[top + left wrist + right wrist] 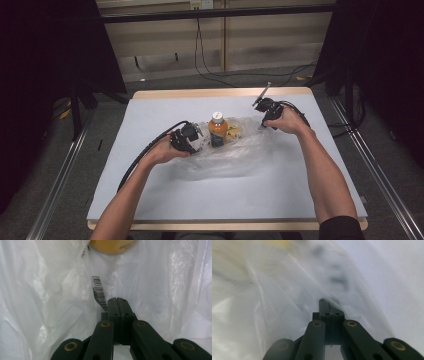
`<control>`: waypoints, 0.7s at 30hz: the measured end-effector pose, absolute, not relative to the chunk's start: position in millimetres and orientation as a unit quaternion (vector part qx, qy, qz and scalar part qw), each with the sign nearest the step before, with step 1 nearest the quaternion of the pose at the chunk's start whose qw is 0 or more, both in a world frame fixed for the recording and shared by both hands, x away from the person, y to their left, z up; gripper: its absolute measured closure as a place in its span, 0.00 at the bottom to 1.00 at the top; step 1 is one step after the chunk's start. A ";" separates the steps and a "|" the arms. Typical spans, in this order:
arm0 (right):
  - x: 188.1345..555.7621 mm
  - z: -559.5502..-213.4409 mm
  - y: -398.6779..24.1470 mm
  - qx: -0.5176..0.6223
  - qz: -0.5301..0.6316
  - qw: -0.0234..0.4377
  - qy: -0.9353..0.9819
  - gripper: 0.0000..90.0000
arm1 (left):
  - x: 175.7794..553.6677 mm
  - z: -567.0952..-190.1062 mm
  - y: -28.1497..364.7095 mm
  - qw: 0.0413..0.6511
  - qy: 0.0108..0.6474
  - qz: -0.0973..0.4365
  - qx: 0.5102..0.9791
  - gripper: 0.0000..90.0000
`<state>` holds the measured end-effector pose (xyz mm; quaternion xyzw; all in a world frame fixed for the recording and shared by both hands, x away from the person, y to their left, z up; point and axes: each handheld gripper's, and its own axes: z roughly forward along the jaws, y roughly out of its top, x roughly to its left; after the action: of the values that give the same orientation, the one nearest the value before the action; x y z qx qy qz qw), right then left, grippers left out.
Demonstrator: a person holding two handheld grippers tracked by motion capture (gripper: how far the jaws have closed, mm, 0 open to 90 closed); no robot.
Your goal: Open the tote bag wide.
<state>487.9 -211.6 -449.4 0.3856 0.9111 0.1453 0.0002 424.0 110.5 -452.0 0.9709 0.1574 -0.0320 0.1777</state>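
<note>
Clear plastic bag (227, 150) sits mid-table toward the far edge, orange bottle (217, 129) inside; my left gripper (192, 141) and right gripper (263, 121) each pinch its film, jaws together.

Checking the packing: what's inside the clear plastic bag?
The plastic bag holds an upright orange bottle and something yellow beside it. Crumpled film blurs anything lower.

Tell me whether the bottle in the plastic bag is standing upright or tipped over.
Upright. In the high view the bottle stands inside the clear plastic bag with its white cap on top, orange contents below.
</note>
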 end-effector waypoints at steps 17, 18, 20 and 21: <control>461.9 -438.4 -207.1 0.370 0.215 0.006 0.904 1.00 | 413.3 -442.0 112.8 0.272 0.171 -0.046 0.946 1.00; 459.3 -436.2 -205.4 0.366 0.229 0.007 0.902 1.00 | 412.0 -441.4 113.7 0.286 0.176 -0.046 0.941 1.00; 453.2 -429.4 -203.9 0.370 0.262 0.010 0.891 1.00 | 411.5 -439.1 117.7 0.304 0.177 -0.036 0.935 1.00; 453.2 -429.4 -203.9 0.370 0.262 0.010 0.891 1.00 | 411.5 -439.1 117.7 0.304 0.177 -0.036 0.935 1.00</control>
<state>453.2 -203.9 -429.4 0.3700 0.8913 0.2619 0.0097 411.5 117.7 -439.1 0.9354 0.1771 -0.0356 0.3039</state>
